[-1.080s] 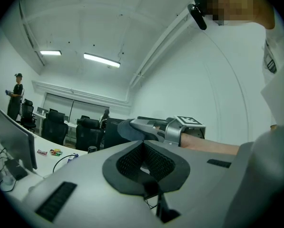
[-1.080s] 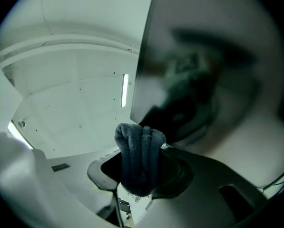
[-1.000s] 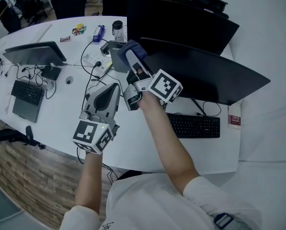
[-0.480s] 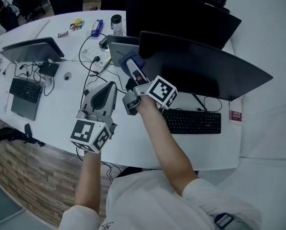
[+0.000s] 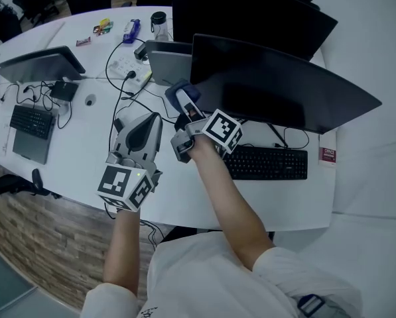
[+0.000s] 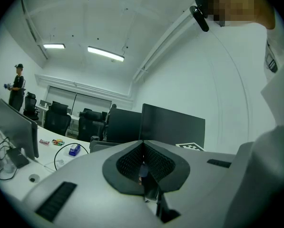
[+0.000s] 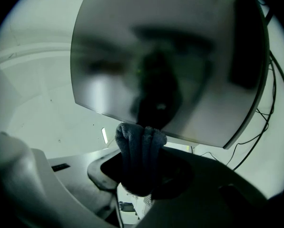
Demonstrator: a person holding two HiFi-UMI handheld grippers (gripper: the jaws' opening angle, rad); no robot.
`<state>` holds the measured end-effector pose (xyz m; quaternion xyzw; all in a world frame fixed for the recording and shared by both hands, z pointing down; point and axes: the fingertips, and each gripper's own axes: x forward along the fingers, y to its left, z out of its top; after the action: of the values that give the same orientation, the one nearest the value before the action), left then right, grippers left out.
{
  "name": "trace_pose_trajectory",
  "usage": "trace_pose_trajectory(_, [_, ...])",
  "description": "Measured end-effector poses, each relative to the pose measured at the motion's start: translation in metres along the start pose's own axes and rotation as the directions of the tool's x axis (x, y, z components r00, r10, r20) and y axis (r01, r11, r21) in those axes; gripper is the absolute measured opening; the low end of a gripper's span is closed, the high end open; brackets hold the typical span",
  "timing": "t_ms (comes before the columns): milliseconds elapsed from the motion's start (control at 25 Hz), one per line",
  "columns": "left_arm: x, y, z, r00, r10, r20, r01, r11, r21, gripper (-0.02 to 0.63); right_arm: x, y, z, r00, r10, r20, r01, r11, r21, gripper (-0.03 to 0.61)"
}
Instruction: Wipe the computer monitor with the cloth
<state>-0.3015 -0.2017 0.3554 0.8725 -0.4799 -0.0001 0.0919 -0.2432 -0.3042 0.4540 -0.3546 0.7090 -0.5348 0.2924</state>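
Right claw [image 5: 183, 103] clamps cloth [image 5: 180, 86], monitor [image 5: 284, 88] edge just ahead; advise flat, even strokes. Left claw [image 5: 146, 126] closed, empty.

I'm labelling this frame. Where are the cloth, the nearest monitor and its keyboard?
cloth [image 7: 140, 155]: right gripper view, middle of the bundle.
monitor [image 5: 277, 86]: head view, dark panel.
keyboard [image 5: 269, 163]: head view, keys.

Head view: high above, looking steeply down onto the curved white desk [image 5: 71, 138]. Left gripper view: low over that desk, aimed outward and slightly upward. Right gripper view: tilted up, very close to the wide black flat-screen monitor [image 7: 170, 65], also seen from above in the head view.
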Motion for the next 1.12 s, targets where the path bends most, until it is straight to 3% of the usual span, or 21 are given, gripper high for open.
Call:
trace_pose_trajectory(200, [0.002,0.002,-0.014,1.0,-0.012,-0.015,0.012,1.0,0.007,0.006,-0.001,-0.025,-0.006,0.999,-0.04,-0.008,0.04,0.999,0.006,0.14])
trace_pose_trajectory(640, [0.015,0.003,-0.058,0.997,-0.017,-0.069,0.013,0.998,-0.053,0.006,-0.007,-0.093,-0.023,0.986,-0.148,-0.078,0.147,0.989,-0.024,0.14])
trace_pose_trajectory(1120, [0.021,0.003,-0.095,0.991,-0.041,-0.124,0.03,0.996,-0.086,0.006,-0.01,-0.14,-0.037,0.968,-0.213,-0.131,0.211,0.977,-0.034,0.14])
